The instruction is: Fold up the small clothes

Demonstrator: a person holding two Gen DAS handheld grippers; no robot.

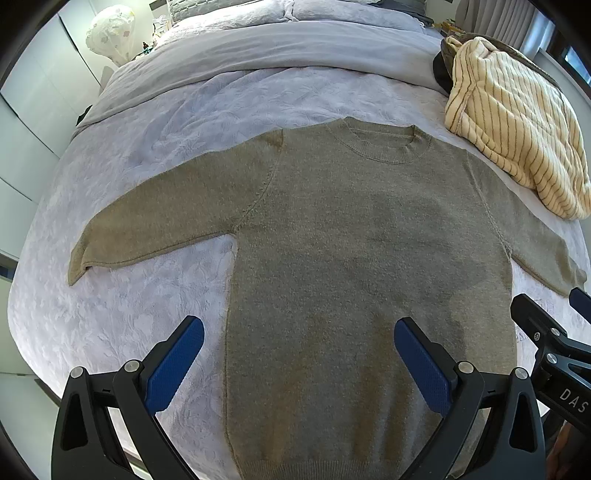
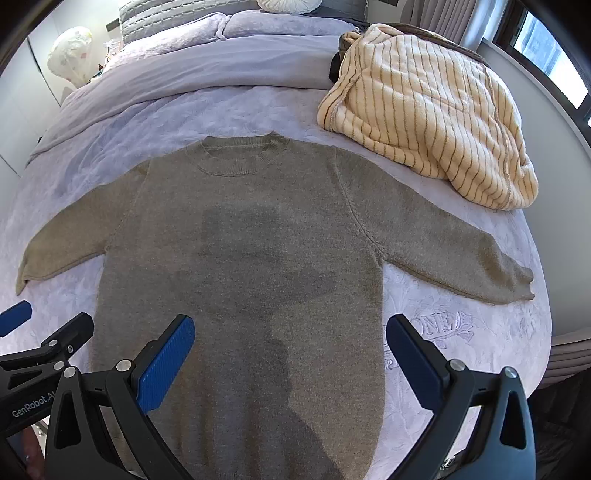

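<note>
Sweater [image 1: 369, 258] flat on bed [image 1: 147, 147], sleeves spread, hem toward grippers. Left gripper [image 1: 299, 363] jaws spread above lower left body edge. Right gripper [image 2: 290, 360] jaws spread above lower right edge. Neither touches it.

A wide bed [image 2: 461, 332] fills the room, covered by a pale lilac embossed bedspread [image 1: 147, 147] with a smoother grey blanket [image 2: 229, 70] folded across its upper part and pillows [image 2: 236, 22] at the head. White wardrobe doors [image 1: 33, 110] line the left wall. Grey curtains [image 2: 439, 14] hang beside a bright window [image 2: 546, 48] on the right, and daylight falls across the bed
</note>
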